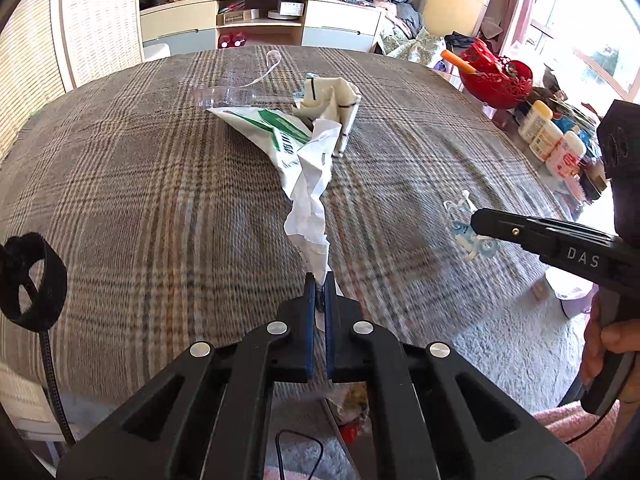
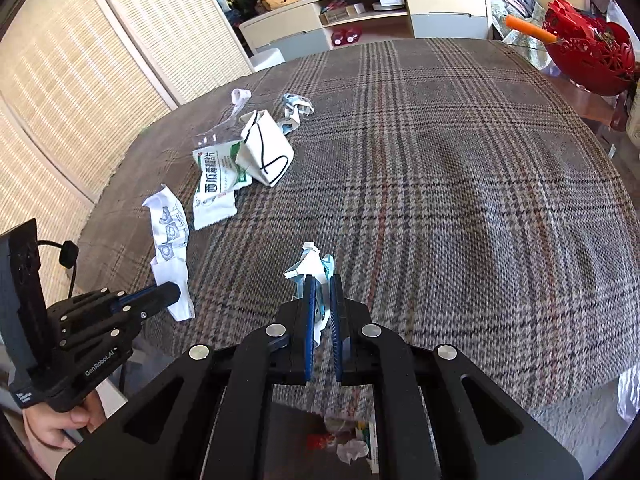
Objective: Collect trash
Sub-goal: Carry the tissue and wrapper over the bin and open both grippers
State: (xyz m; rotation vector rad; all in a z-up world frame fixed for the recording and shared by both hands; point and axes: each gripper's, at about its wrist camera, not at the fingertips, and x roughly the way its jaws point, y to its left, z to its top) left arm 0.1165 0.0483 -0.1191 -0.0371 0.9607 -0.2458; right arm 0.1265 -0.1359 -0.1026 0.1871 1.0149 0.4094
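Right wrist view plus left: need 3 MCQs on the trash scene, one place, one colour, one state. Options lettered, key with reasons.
1. Where is the red basket?
A. Far right, beyond the plaid table
B. Table centre
C. Under the table

2. What colour print is on the flat white packet?
A. Red
B. Green
C. Purple

3. What is the right tool doing?
A. Open, holding nothing
B. Shut on the small blue-and-white wrapper
C. Shut on the packet

Key:
1 A, it sits past the table's far right edge.
2 B, green bands and characters show.
3 B, the wrapper sticks out between its nearly closed fingers; the left tool likewise pinches a crumpled white paper.
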